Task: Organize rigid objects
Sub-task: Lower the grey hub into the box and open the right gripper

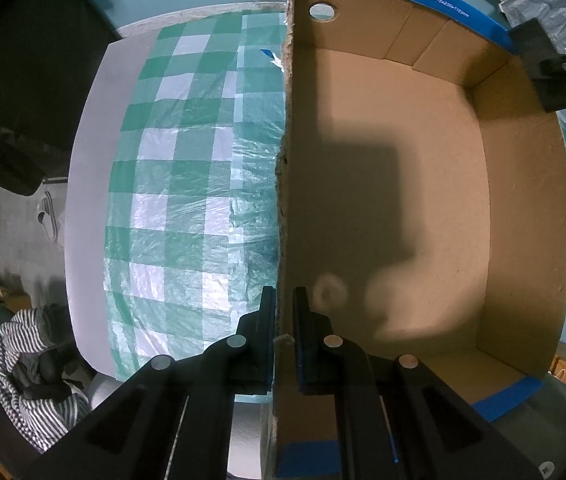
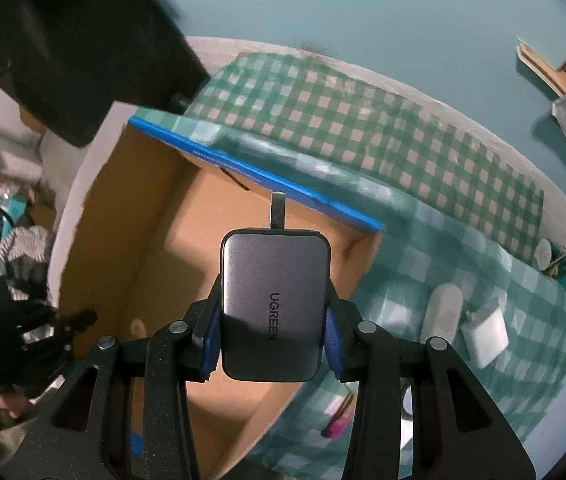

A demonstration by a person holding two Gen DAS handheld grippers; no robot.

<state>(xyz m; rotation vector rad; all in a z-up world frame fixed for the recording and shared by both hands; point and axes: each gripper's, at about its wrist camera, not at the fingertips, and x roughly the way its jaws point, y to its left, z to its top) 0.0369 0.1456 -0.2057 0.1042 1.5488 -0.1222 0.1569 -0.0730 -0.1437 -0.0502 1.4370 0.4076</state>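
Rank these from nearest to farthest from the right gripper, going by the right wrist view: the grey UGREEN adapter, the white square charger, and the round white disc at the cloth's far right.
1. Grey UGREEN adapter, clamped in the right gripper.
2. White square charger, on the cloth to the right.
3. Round white disc, farther right and back.

A lived-in room of a home, set up for a tidying job. A desk (image 1: 87,184) wears a green-and-white checked plastic cloth (image 1: 187,184), the kind spread over household tables, against a plain teal wall (image 2: 363,12). On the floor beside it lie a white slipper (image 1: 49,216), a heap of striped clothing (image 1: 23,364) and scattered boxes. A blue-taped cardboard box (image 1: 423,184) sits on the cloth, with a white charger (image 2: 487,332) and other small white items nearby.
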